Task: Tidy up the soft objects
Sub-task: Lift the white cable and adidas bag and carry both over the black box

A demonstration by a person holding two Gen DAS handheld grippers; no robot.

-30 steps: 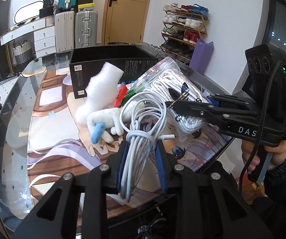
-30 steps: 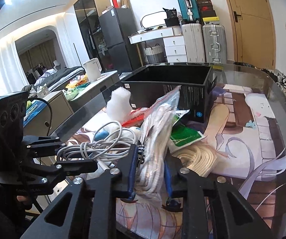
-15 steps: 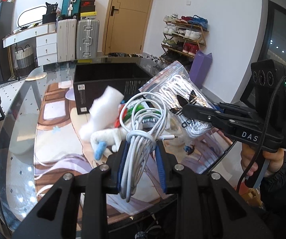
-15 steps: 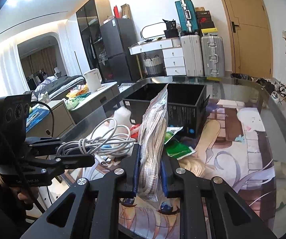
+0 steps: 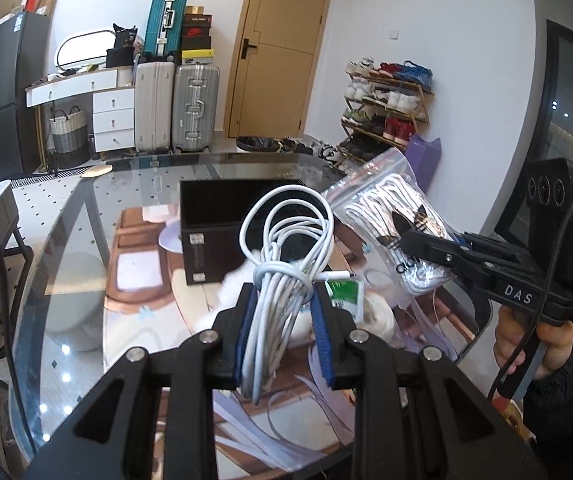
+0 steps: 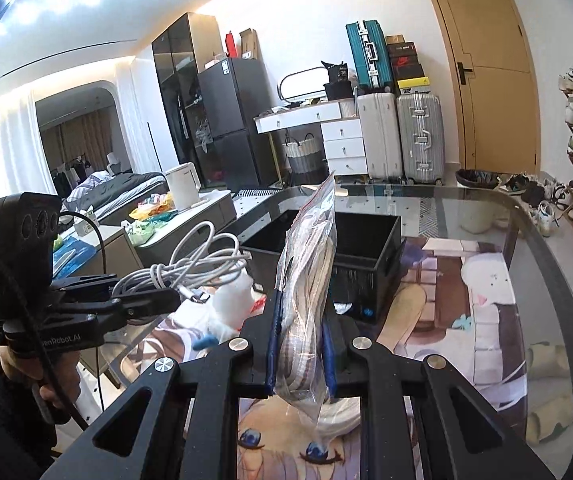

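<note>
Two loads up off the glass table (image 5: 86,216). Left gripper (image 5: 282,308) pinched on a coiled white cable (image 5: 286,248), loops standing above the fingers. Right gripper (image 6: 300,332) clamped on a clear bag (image 6: 310,256) of white cord. Black box (image 6: 366,248) just behind both, open-topped. White plush (image 6: 226,300) lying below on the printed mat (image 6: 486,288).

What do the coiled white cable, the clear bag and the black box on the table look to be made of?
Coiled white cable: smooth rubbery plastic sheath, likely PVC or similar; it bends in glossy loops and ends in a metal plug.
Clear zip bag: thin glossy plastic film, see-through and crinkled, white cord showing inside.
Open black box: matte with printed labels; rigid plastic or coated cardboard, I cannot tell which.
</note>
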